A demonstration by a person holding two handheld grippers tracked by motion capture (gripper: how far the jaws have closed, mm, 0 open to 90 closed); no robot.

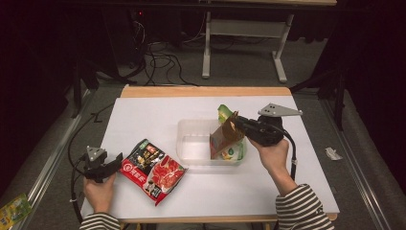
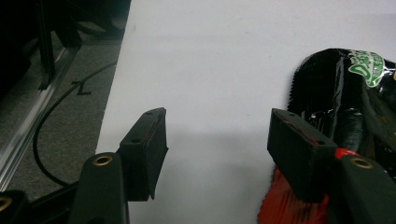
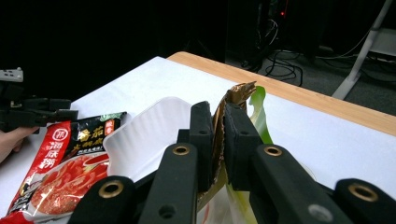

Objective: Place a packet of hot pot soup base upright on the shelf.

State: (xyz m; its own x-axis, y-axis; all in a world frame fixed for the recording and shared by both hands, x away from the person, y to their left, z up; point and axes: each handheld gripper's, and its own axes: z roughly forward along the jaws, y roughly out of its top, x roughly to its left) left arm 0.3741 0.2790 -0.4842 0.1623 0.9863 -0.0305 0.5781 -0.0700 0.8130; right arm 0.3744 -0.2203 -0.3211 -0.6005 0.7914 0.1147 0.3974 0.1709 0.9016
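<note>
Brown packet stands in the clear tub, pinched at its top by the right gripper; its print isn't readable and it partly hides a green packet. Left gripper gapes empty beside the red-and-black pouch, Chinese lettering, cut off.

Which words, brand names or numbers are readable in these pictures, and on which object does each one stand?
Red and black packet: Chinese print and a round logo, too blurred to quote.
Same packet, green and white mark: unreadable.
Brown packet in the right tongs: no legible text.
Green packet in the clear tub: too small.
</note>
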